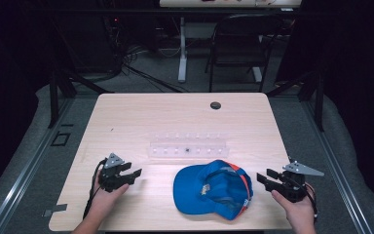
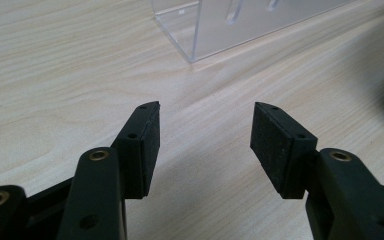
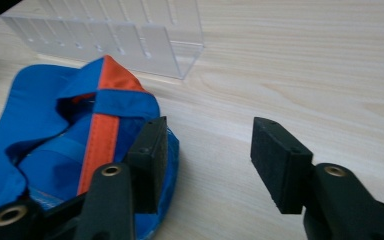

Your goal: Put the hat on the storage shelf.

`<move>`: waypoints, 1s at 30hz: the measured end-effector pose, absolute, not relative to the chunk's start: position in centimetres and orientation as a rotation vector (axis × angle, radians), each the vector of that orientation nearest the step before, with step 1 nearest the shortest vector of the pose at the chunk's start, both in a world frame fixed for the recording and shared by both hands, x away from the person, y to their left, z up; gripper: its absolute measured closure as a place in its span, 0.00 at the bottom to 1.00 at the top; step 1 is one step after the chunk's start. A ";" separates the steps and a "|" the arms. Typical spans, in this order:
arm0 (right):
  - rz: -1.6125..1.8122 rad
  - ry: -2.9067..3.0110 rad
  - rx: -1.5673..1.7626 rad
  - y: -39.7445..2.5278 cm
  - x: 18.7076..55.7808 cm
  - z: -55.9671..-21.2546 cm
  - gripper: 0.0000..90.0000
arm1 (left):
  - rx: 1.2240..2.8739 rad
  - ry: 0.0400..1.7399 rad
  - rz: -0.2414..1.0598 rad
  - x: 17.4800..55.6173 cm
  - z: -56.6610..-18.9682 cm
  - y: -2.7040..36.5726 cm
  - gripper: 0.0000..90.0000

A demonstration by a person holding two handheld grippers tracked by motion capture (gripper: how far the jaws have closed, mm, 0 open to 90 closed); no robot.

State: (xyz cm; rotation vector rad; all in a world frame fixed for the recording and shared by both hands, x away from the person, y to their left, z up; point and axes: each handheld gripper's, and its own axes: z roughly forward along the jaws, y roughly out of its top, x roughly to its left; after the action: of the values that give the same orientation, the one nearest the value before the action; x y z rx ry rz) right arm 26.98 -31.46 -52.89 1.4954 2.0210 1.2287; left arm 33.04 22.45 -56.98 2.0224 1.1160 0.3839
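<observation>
A blue cap with orange trim (image 1: 214, 189) lies upside down near the table's front edge, its inside facing up. In the right gripper view the cap (image 3: 70, 145) sits at the left, partly behind the left jaw. My right gripper (image 1: 265, 179) rests just right of the cap, open, nothing between its jaws (image 3: 207, 160). My left gripper (image 1: 135, 175) rests on the table left of the cap, open and empty (image 2: 205, 145). A clear acrylic rack (image 1: 189, 148) stands behind the cap; its corner (image 2: 200, 30) shows ahead of the left jaws.
The light wooden table (image 1: 141, 117) has a round cable hole (image 1: 215, 105) at the back. Beyond the table stand a dark chair (image 1: 238, 44) and a white table leg (image 1: 182, 48) with cables on the floor.
</observation>
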 end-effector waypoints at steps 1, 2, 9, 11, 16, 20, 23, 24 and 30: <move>1.224 2.031 1.491 -31.5 27.0 -52.7 0.53 | 2.022 1.116 0.384 33.0 -57.0 22.4 0.51; 1.259 2.043 1.484 -31.5 27.2 -52.5 0.53 | 2.021 1.119 0.381 33.0 -57.0 22.4 0.51; 1.245 2.126 1.539 -31.4 27.8 -51.1 0.51 | 2.027 1.113 0.382 33.1 -57.0 22.3 0.51; 1.239 2.141 1.560 -31.3 27.9 -50.9 0.51 | 2.027 1.114 0.380 33.0 -57.0 22.3 0.51; 1.236 2.184 1.578 -31.1 28.2 -50.3 0.57 | 2.028 1.114 0.380 33.0 -57.0 22.2 0.51; 1.220 2.263 1.568 -30.8 28.6 -49.7 0.65 | 2.023 1.117 0.391 33.0 -57.1 22.2 0.51; 1.232 2.279 1.567 -30.6 28.6 -49.5 0.66 | 2.031 1.111 0.381 33.0 -57.0 22.3 0.51; 1.227 2.314 1.561 -30.4 28.8 -49.4 0.67 | 2.025 1.118 0.389 33.0 -57.1 22.2 0.51; 1.217 2.442 1.583 -29.6 29.2 -49.7 0.71 | 2.033 1.111 0.382 33.0 -57.1 22.2 0.51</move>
State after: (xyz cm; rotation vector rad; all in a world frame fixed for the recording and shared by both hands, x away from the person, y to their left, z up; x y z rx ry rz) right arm 29.24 -29.63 -49.72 1.5831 2.4422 1.2167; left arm 32.98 22.18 -57.08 2.0331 1.1111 0.3817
